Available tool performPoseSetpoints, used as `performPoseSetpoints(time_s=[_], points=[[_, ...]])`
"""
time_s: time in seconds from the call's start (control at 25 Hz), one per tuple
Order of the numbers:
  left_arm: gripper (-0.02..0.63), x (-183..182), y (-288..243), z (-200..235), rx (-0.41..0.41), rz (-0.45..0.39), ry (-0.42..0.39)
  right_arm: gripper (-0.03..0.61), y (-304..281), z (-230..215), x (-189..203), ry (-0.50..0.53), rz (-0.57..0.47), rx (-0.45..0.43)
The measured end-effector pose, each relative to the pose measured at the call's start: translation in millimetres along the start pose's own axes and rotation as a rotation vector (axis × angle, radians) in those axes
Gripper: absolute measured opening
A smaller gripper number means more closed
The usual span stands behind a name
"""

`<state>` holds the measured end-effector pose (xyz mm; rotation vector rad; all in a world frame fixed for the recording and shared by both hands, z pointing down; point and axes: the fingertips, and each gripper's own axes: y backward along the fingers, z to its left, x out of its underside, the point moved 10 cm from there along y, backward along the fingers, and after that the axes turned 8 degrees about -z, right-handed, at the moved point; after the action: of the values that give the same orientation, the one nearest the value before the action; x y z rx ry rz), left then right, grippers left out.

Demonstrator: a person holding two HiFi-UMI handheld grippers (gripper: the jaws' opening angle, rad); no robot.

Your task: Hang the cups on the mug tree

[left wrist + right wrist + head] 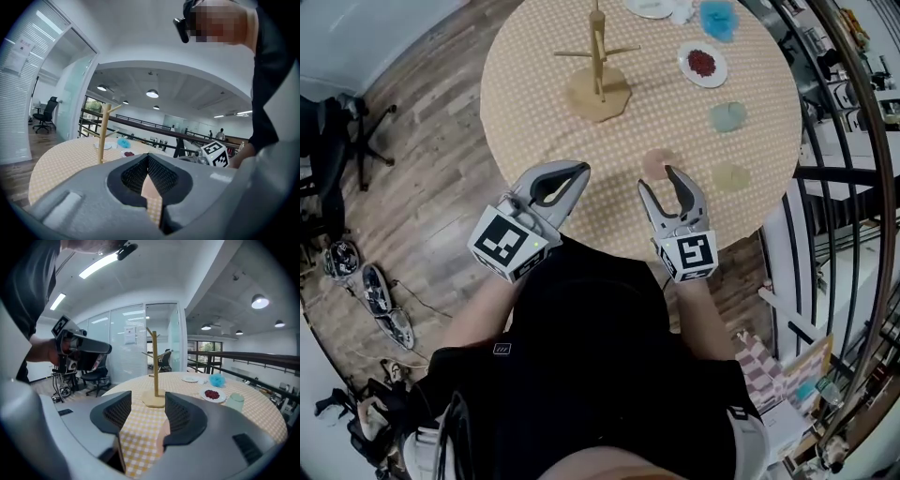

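Both claws are low at the near rim of the tabletop [534, 112], right in front of your body.

Left claw [577, 173]: tips together, nothing between them. It's parked over the near edge, pointing across toward the centre. My read is it's idle, just kept out of the right side's lane.

Right claw [658, 183]: jaws apart, nothing clamped. The pink cup [656, 161] sits on the tabletop at its tips. The right gripper view shows a pinkish sliver low between the jaws, and the pads aren't on it. That gap looks set to take the cup, so I'd call this the approach for the first pick.

Cup handles are too blurred to make out, so check which way the pink one's points before you close.

The olive cup [731, 178] is off to the right near the rim. The teal cup [728, 117] is further back on the same side. Both are well apart from the claws, and neither is hung yet.

The mug tree [598, 56] stands upright past the centre, pegs bare, with a clear run to it from the pink cup.

Behind it are a plate [703, 64] with something red on it, a blue puff [719, 19] and a white plate [649, 7] at the far rim. They're off your line, so ignore them.
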<state>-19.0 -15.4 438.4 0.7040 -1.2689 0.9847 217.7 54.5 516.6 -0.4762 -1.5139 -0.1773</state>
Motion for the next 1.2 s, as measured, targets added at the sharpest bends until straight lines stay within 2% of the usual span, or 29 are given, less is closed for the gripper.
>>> performPoseSetpoints(time_s=[0.16, 0.32, 0.48, 0.6, 0.72, 0.84, 1.0, 1.2], points=[[0.008, -1.1, -15.8, 7.8, 0.029, -0.006, 0.003, 0.224, -8.9, -8.8, 11.2, 0.048, 0.042, 0.006], [0.008, 4.2, -29.9, 14.8, 0.077, 0.032, 0.002, 0.229, -17.4, -19.2, 15.3, 0.074, 0.05, 0.013], [0.008, 12.5, -37.7, 18.3, 0.087, 0.072, 0.031, 0.245, -17.4, -34.4, 27.6, 0.083, 0.067, 0.039], [0.008, 12.1, -40.5, 18.2, 0.08, 0.069, 0.079, 0.28, -21.7, -44.1, 39.9, 0.064, 0.087, 0.046], [0.008, 7.9, -41.2, 8.5, 0.085, 0.074, 0.073, 0.305, -21.6, -48.8, 56.8, 0.014, 0.107, 0.047], [0.008, 1.3, -36.4, -0.5, 0.08, 0.072, 0.063, 0.307, -25.0, -50.0, 69.6, -0.026, 0.142, 0.056], [0.008, -2.1, -27.3, -10.6, 0.074, 0.078, 0.054, 0.305, -36.4, -53.9, 81.5, -0.02, 0.216, 0.073], [0.008, -7.6, -15.7, -17.5, 0.067, 0.088, 0.058, 0.307, -46.3, -52.9, 81.3, -0.032, 0.228, 0.089]])
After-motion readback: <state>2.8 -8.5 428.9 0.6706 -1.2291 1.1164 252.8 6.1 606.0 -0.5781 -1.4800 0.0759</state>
